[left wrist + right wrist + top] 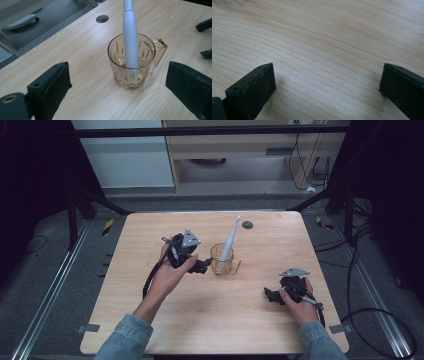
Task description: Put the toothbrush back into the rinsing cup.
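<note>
You are working at a light wooden table (150, 235) with a round cable hole (247, 225) near its far edge. Grey floor (45, 270) is surrounding it, black cables (370, 285) are trailing at your right, and a pale cabinet (125, 155) is standing beyond.

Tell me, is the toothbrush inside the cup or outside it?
Inside. The toothbrush stands in the cup, its lower end visible through the amber glass, leaning on the rim.

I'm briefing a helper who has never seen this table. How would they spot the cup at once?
On the wooden table, look near the middle, just ahead of the left tongs. The cup is an amber, cut-pattern glass mug with a handle, and a white toothbrush stands in it, leaning on the rim.
</note>
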`<act>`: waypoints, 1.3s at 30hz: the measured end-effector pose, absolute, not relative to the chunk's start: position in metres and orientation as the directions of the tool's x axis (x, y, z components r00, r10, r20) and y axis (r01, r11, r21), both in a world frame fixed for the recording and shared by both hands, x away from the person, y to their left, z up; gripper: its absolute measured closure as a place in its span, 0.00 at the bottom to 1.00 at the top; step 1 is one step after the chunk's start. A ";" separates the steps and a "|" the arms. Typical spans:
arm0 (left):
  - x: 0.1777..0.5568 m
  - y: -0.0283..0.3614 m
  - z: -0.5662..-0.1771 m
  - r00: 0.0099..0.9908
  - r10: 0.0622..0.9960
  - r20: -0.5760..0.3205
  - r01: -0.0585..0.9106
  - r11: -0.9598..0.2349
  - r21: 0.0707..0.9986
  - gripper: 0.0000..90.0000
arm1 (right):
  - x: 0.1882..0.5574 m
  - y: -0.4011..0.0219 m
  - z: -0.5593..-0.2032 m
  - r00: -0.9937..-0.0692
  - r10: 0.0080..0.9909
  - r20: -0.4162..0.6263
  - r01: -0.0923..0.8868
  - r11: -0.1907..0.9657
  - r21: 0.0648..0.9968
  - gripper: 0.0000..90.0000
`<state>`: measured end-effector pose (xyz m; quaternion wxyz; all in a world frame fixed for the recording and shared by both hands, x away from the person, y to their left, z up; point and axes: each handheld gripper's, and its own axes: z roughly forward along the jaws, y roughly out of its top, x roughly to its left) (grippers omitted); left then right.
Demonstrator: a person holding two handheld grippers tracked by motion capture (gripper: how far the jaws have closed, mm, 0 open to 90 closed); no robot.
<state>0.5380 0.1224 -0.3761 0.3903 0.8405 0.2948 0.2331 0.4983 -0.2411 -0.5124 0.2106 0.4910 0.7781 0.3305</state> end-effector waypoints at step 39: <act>0.527 0.195 -0.436 0.643 0.756 0.119 0.459 -0.506 0.731 0.05 | 0.498 -0.241 -0.512 -0.429 0.903 -0.001 0.625 0.298 0.722 0.00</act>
